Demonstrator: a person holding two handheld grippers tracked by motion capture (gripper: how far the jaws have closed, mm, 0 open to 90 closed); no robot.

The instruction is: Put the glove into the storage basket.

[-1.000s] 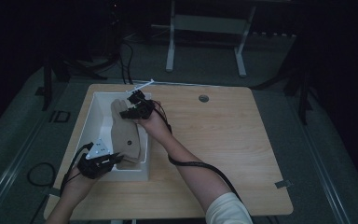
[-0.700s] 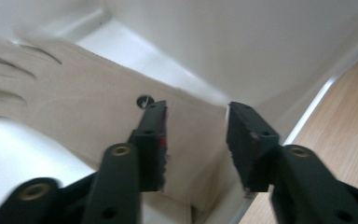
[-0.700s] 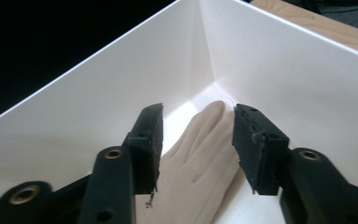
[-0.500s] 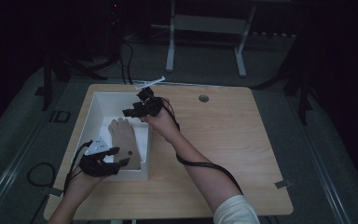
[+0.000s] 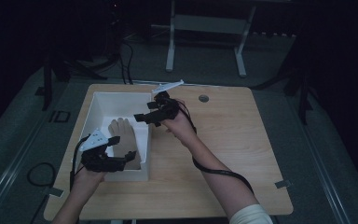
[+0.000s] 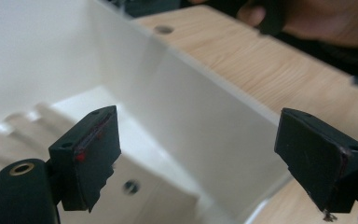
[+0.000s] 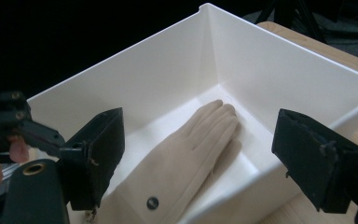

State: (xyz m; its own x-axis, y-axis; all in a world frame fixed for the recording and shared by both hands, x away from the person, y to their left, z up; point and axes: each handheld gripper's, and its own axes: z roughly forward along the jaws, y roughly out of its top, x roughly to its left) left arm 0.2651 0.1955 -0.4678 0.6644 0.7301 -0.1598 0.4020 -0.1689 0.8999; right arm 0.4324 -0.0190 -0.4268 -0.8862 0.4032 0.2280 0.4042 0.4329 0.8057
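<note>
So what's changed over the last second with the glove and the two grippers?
The right gripper let go of the glove and drew back toward the white bin's right wall, jaws open. The glove now lies flat in the bin. The left gripper stays open at the near end.

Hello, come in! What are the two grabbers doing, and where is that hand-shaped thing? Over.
Left gripper open, fingers straddling the white bin's wall. Right gripper open, empty, over the bin. Model hand flat inside. Nothing blocking.
</note>
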